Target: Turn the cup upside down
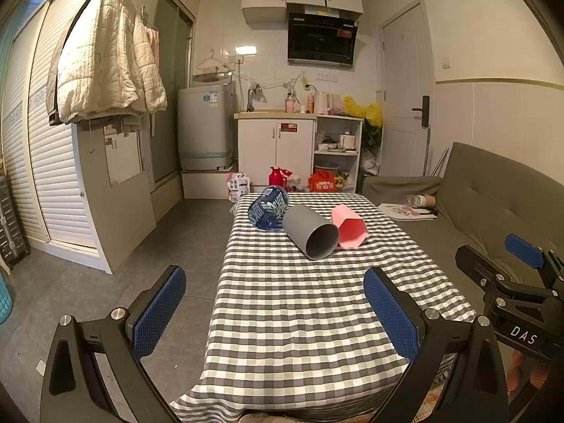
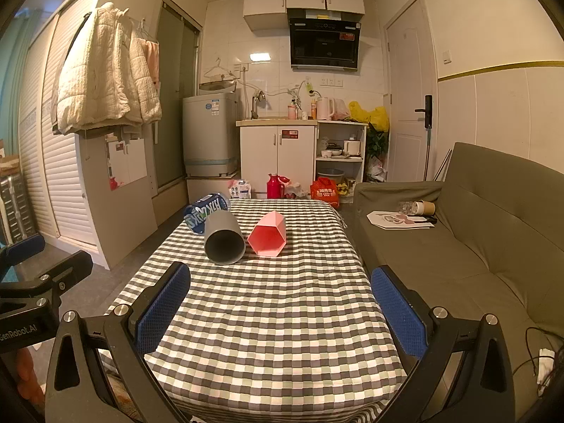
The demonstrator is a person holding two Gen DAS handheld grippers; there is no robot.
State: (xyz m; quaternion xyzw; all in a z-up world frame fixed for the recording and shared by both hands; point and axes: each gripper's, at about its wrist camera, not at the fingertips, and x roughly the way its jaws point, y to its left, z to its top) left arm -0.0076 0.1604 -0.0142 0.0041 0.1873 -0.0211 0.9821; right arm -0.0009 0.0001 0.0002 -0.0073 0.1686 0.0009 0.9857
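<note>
Three cups lie on their sides at the far end of the checked table (image 1: 299, 317): a grey round cup (image 1: 310, 234) (image 2: 224, 238) with its mouth toward me, a pink hexagonal cup (image 1: 349, 227) (image 2: 268, 234) to its right, and a dark blue printed cup (image 1: 268, 208) (image 2: 204, 213) to its left. My left gripper (image 1: 275, 313) is open and empty over the table's near left edge. My right gripper (image 2: 280, 312) is open and empty over the near part of the table. Both are well short of the cups.
A grey-green sofa (image 2: 476, 246) runs along the table's right side, with papers and a paper cup (image 2: 424, 207) on it. Open floor lies left of the table, then a white louvred wardrobe (image 1: 53, 176). Kitchen cabinets (image 1: 275, 148) and a washing machine (image 1: 204, 130) stand at the back.
</note>
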